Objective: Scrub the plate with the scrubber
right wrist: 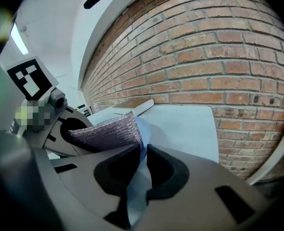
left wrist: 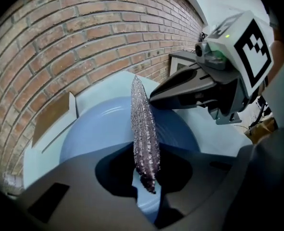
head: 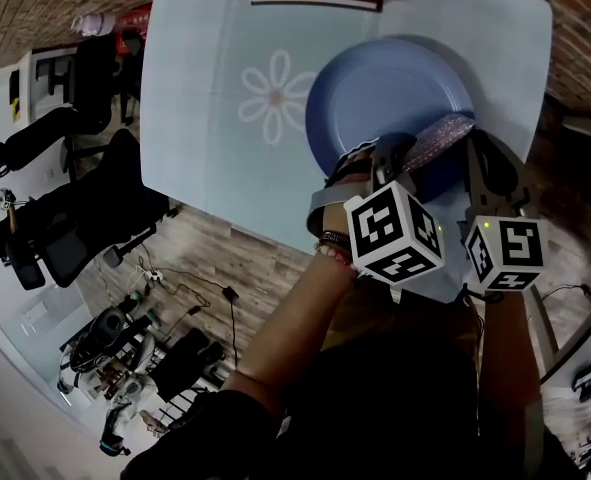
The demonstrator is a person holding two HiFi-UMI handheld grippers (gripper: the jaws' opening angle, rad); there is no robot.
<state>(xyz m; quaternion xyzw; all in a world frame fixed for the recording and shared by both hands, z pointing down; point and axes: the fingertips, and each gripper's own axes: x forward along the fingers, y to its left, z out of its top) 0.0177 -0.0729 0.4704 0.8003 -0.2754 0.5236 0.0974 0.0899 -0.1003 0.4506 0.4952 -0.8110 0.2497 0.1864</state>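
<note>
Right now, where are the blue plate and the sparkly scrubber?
blue plate (head: 375, 93): head view, on its bare middle.
sparkly scrubber (left wrist: 144, 131): left gripper view, midway along its length, seen edge-on.

I see soft, even indoor light. The pale table (head: 195, 118) is bright, while my forearm (head: 295, 318) below it sinks into near-black. The blue plate (head: 375, 98) throws a faint shadow. A ceiling strip light (right wrist: 19, 38) glows. All views bulge, with dark corners. The scrubber (left wrist: 144, 129) looks sharp, and the nearest foreground blurs.
</note>
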